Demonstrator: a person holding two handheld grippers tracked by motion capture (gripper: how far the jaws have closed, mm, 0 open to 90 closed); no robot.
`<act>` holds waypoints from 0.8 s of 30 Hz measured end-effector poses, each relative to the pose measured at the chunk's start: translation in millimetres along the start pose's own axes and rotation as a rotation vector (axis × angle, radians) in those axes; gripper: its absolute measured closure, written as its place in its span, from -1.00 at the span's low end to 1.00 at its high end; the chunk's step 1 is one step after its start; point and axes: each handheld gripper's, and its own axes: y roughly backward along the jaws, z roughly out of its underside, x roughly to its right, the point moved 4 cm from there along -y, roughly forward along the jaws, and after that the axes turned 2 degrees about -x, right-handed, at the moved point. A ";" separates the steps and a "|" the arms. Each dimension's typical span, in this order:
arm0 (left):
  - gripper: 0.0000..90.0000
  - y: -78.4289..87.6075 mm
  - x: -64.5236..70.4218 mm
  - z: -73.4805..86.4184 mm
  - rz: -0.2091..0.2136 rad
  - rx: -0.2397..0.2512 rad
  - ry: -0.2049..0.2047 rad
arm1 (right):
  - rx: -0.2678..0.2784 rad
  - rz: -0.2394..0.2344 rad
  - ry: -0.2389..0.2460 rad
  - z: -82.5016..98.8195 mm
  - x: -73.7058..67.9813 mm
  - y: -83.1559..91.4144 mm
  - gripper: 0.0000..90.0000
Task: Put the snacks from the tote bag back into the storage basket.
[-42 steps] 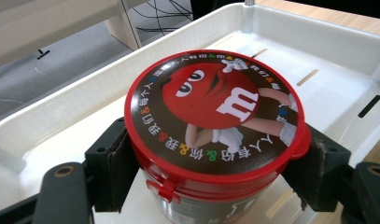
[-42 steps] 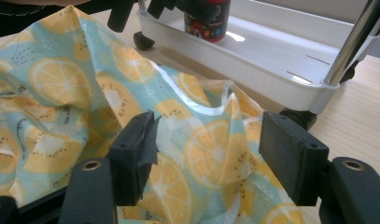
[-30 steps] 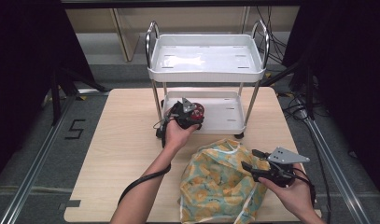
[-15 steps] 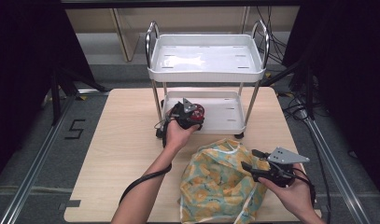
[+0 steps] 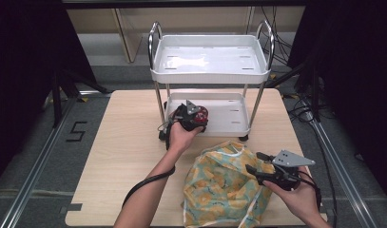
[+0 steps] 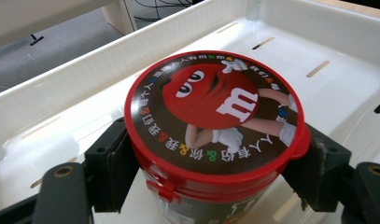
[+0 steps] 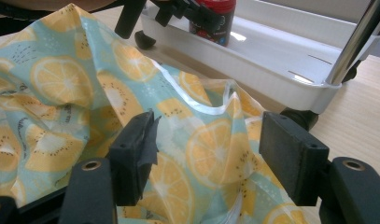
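A red-lidded candy tub (image 6: 211, 107) with a red cartoon figure on its lid sits between the pads of my left gripper (image 6: 213, 172), which is shut on its sides. In the high view the left gripper (image 5: 196, 118) holds the tub (image 5: 202, 114) at the left end of the cart's lower tray (image 5: 229, 129). Whether the tub's base rests on the tray is hidden. My right gripper (image 5: 255, 161) stands open at the right edge of a crumpled bag (image 5: 219, 185) printed with citrus slices. In the right gripper view the bag (image 7: 61, 84) lies under and between the right gripper's (image 7: 213, 154) pads (image 7: 288, 156), untouched.
A small white two-tier cart stands on the wooden table (image 5: 129, 142), its upper tray (image 5: 210, 76) bare. Chrome posts (image 5: 256, 102) and black castors (image 7: 145, 39) border the lower tray (image 7: 271, 70). Dark floor with rails surrounds the table.
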 end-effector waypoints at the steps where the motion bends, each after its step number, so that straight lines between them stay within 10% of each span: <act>1: -0.44 -0.1 -0.1 0.0 0.001 -0.002 0.001 | 0.006 0.003 0.013 0.0 0.8 -0.5 -0.17; 6: -0.46 -0.1 -5.1 1.1 0.027 -0.017 -0.026 | 0.009 0.005 0.006 0.3 1.2 -0.2 -0.19; 7: -0.47 -5.7 2.7 -2.4 0.041 0.082 0.092 | 0.008 0.003 0.007 0.3 0.8 -0.2 -0.19; 8: -0.50 0.6 -6.7 0.7 0.025 -0.015 -0.017 | 0.008 0.002 0.007 0.3 0.7 -0.3 -0.20; 9: -0.50 -3.7 2.5 -3.9 0.038 0.080 0.098 | 0.011 0.002 0.007 0.2 0.6 -0.6 -0.21; 10: -0.52 -2.6 2.7 -4.6 0.039 0.073 0.103 | 0.011 0.002 0.006 0.3 0.6 -0.8 -0.21; 11: -0.54 -1.8 -0.6 -4.4 0.032 0.068 0.073 | 0.006 0.004 0.011 0.5 1.5 -0.7 -0.22; 12: -0.55 7.9 -17.5 -2.6 0.004 -0.071 -0.142 | -0.003 0.001 0.007 0.8 1.4 -0.4 -0.22; 14: -0.56 8.2 -18.4 -3.0 -0.007 -0.057 -0.145 | -0.015 -0.011 0.003 0.9 0.3 -0.6 -0.24; 15: -0.57 11.1 -15.6 -1.8 -0.012 -0.077 -0.107 | -0.017 -0.009 -0.004 0.9 -0.5 -0.4 -0.25; 16: -0.58 3.9 -6.2 -4.0 0.009 0.035 0.020 | -0.008 -0.009 0.016 0.8 0.3 -1.2 -0.25; 17: -0.58 3.2 -2.8 -5.0 0.019 0.063 0.056 | -0.006 -0.009 0.011 0.7 -0.3 -1.3 -0.26; 18: -0.58 10.2 -9.3 -3.3 -0.005 -0.017 -0.030 | 0.005 0.001 0.011 0.4 -0.4 -1.8 -0.27; 20: -0.59 9.1 -5.6 -5.4 -0.003 0.035 0.032 | -0.001 0.000 0.013 0.5 0.0 -1.2 -0.28; 24: -0.59 15.9 -8.2 -8.6 -0.015 0.047 -0.008 | -0.006 -0.007 0.012 0.3 0.5 -1.0 -0.29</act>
